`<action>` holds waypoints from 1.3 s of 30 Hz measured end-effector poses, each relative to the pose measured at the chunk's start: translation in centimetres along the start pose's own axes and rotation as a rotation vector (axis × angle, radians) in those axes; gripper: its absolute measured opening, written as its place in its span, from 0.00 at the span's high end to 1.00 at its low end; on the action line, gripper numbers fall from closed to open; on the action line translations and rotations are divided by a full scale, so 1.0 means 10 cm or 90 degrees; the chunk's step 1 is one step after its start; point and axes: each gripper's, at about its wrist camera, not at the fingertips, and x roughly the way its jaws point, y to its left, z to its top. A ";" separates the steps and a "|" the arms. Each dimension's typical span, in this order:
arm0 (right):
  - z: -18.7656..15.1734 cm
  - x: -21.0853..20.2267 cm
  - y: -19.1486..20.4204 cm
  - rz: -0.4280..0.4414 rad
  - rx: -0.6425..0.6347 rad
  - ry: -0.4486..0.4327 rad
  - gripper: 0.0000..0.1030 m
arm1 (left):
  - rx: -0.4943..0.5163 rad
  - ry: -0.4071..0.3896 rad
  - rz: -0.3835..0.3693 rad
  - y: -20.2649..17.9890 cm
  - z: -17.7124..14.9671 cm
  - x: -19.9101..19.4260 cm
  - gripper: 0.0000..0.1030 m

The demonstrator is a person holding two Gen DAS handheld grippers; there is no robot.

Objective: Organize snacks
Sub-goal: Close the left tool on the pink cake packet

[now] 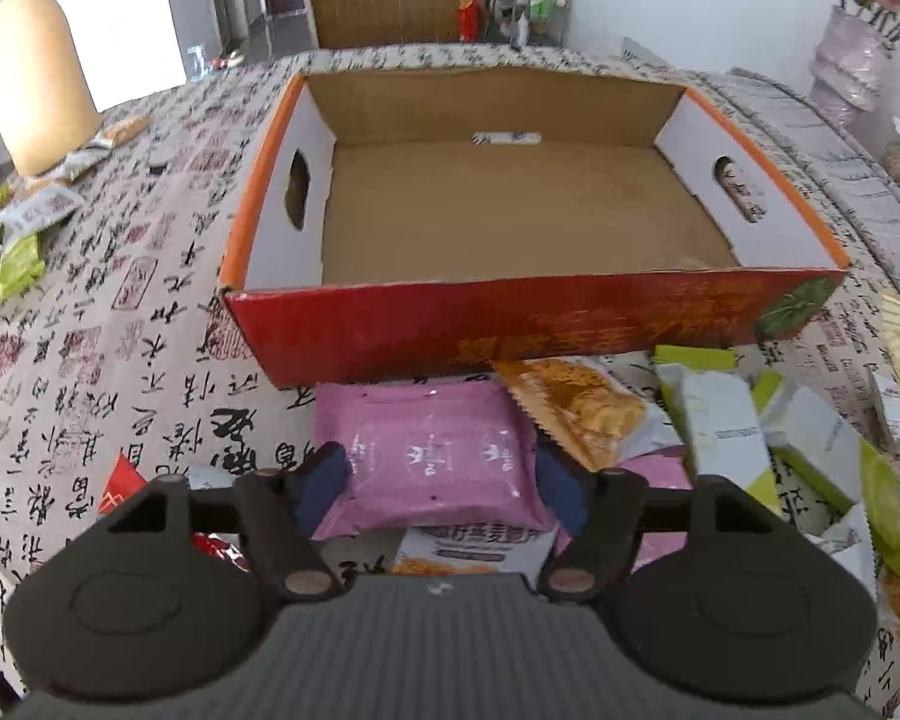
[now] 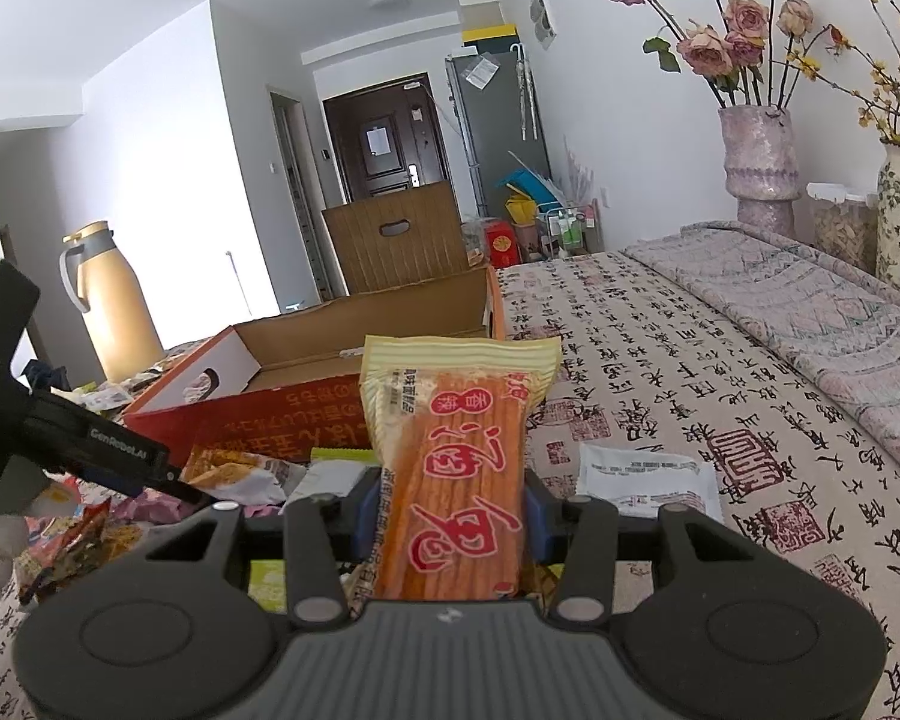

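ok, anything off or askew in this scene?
Snack packets lie in a jumbled, overlapping heap on the tablecloth in front of the cardboard box, which looks almost empty. Nothing looks spilled or torn.

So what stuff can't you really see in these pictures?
- Left wrist view: the oat snack packet is half hidden under the pink packet and the left gripper.
- Left wrist view: the small wrapper in the cardboard box is too blurred to read.
- Right wrist view: the bottom of the orange stick-snack packet is hidden by the right gripper.
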 end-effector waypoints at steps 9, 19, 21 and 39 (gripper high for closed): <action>0.00 0.07 -0.04 0.005 0.012 0.006 0.56 | -0.017 0.031 0.001 0.09 0.06 0.16 0.21; -0.02 0.12 -0.08 0.009 0.021 0.009 0.55 | -0.039 0.040 -0.001 0.15 0.09 0.21 0.16; -0.02 0.12 -0.08 0.008 0.021 0.009 0.55 | -0.044 0.035 -0.004 0.18 0.11 0.18 0.14; -0.03 0.12 -0.10 0.005 0.026 0.008 0.55 | -0.038 0.004 -0.004 0.28 0.12 -0.02 0.03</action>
